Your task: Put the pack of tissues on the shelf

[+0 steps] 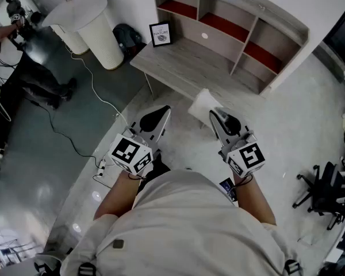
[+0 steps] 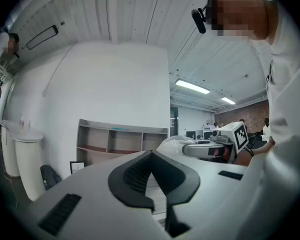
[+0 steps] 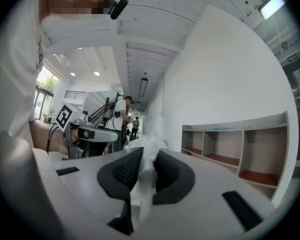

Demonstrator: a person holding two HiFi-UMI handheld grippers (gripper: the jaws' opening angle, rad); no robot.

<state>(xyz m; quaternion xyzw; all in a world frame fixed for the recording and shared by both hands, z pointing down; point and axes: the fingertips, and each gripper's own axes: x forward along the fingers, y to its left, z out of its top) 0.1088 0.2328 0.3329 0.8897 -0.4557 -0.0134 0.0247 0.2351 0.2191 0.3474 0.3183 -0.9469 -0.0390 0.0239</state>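
The pack of tissues, white in thin clear wrap, hangs in front of the low grey shelf unit with red-floored compartments. My right gripper is shut on the pack's near edge; in the right gripper view the crinkled wrap is pinched between the black pads. The shelf stands ahead to the right there. My left gripper hovers to the left of the pack, apart from it, jaws together and holding nothing. From the left gripper view the pack and the right gripper show beside the shelf.
A framed picture stands on the shelf unit's desk top. A white round stand and a black bag sit to its left. A cable crosses the floor. A person stands far left; a black chair base is at right.
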